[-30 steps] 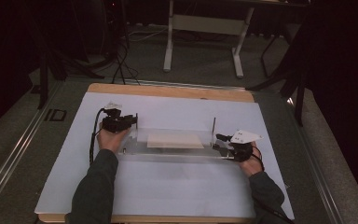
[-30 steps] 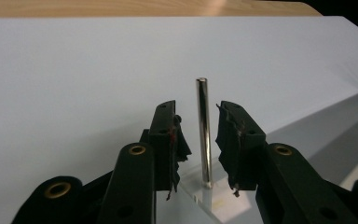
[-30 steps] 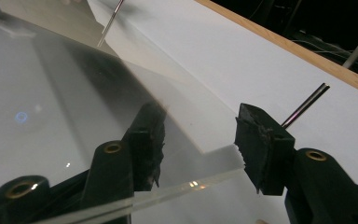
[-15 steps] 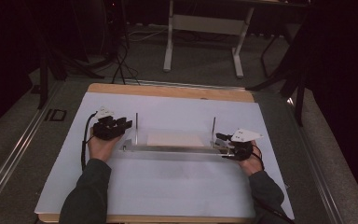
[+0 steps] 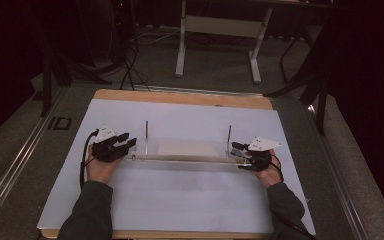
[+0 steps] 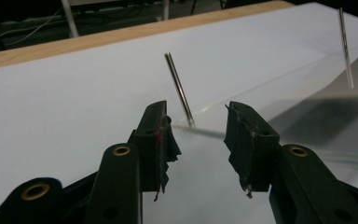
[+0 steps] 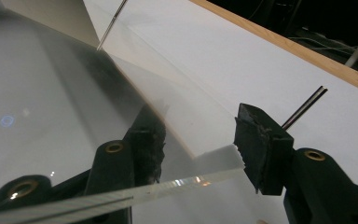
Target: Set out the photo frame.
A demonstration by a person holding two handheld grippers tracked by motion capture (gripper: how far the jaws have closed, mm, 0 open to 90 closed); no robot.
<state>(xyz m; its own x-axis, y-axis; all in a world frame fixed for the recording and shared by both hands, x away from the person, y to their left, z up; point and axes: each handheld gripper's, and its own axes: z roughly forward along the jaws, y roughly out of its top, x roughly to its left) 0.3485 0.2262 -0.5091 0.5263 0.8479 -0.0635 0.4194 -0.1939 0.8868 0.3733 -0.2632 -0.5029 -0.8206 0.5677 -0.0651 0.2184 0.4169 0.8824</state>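
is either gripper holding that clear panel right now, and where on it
The right gripper has the clear panel by its right end, one jaw each side. The left gripper has just been opening and holds nothing.

Both my grippers were black: left gripper (image 5: 128,143), right gripper (image 5: 236,155). Brass-ringed holes sat in the jaw arms, and the pads (image 6: 160,140) looked ragged with reddish marks. The right carried a pale three-cornered plate. A black cable (image 5: 84,160) trailed left. I wore dark grey sleeves (image 5: 87,212).
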